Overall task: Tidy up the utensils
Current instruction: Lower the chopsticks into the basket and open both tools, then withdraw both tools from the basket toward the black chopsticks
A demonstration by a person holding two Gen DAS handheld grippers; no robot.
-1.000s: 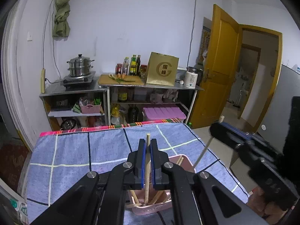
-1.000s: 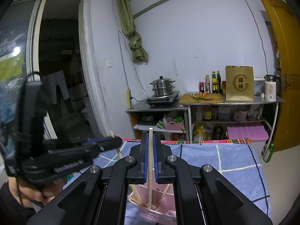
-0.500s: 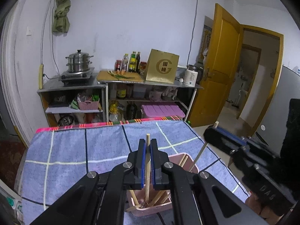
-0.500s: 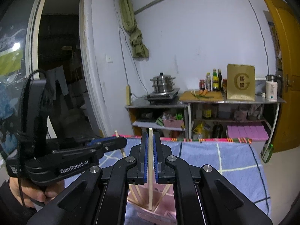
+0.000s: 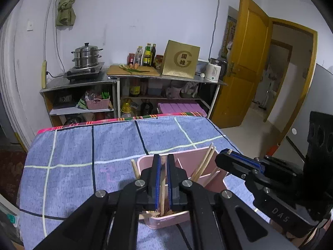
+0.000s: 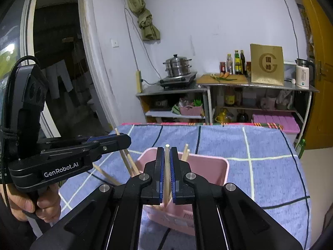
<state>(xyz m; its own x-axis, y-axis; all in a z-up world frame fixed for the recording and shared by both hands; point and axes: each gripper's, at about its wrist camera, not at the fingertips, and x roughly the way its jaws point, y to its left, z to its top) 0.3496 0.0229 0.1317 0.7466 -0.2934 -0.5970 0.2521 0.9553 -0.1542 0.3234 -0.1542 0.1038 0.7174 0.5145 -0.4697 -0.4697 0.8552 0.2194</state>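
Note:
A pink plastic holder (image 5: pixel 188 153) stands on the blue checked cloth with several wooden chopsticks leaning in it. My left gripper (image 5: pixel 163 158) is shut on one upright chopstick (image 5: pixel 163 186), whose lower end is down inside the holder. In the right wrist view my right gripper (image 6: pixel 167 151) is shut on another upright chopstick (image 6: pixel 167 166) over the same holder (image 6: pixel 210 163). Each gripper shows in the other's view: the right gripper (image 5: pixel 223 160) at the holder's right side, the left gripper (image 6: pixel 122 140) at its left, held by a hand (image 6: pixel 41 207).
The blue cloth (image 5: pixel 83 150) covers the table out to a striped far edge. Behind it stand metal shelves with a steamer pot (image 5: pixel 86 55), bottles, a gold box (image 5: pixel 181 61) and a kettle. A yellow door (image 5: pixel 239 62) stands ajar at the right.
Both grippers have sunk toward the pink holder, each still shut on its chopstick. The chopsticks now reach deeper into the holder.

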